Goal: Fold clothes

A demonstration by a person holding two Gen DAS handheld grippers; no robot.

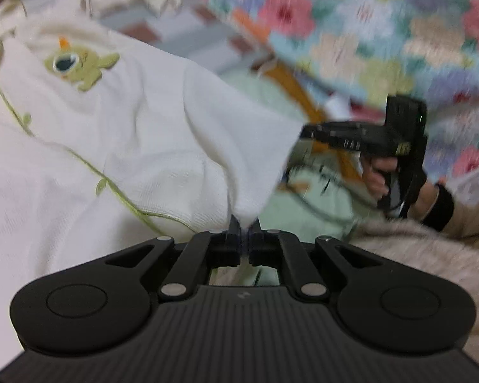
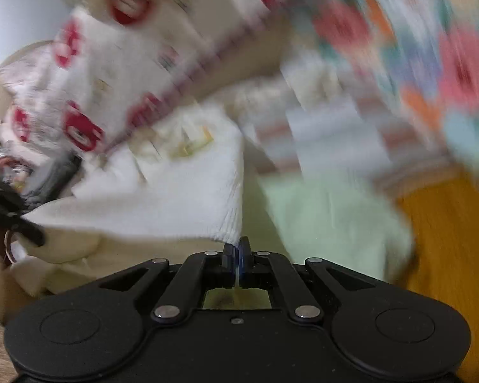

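A white knit garment (image 1: 127, 134) with a green one-eyed monster patch (image 1: 79, 67) and a green stitched vine hangs stretched between both grippers. My left gripper (image 1: 245, 226) is shut on one bunched corner of it. In the left wrist view my right gripper (image 1: 305, 132), held by a hand (image 1: 376, 178), meets the garment's edge at the right. In the blurred right wrist view, the right gripper (image 2: 238, 245) is shut with the garment (image 2: 175, 198) reaching down into its fingers. The left gripper (image 2: 32, 229) pinches the far corner at the left edge.
A floral blanket (image 1: 383, 32) fills the upper right. Under the garment lie a pale green cloth (image 2: 329, 223) and an orange fabric (image 2: 447, 239). A white garment with red shapes (image 2: 89, 95) and a striped one (image 2: 329, 134) lie behind. Fuzzy beige fabric (image 1: 415, 255) sits close at the right.
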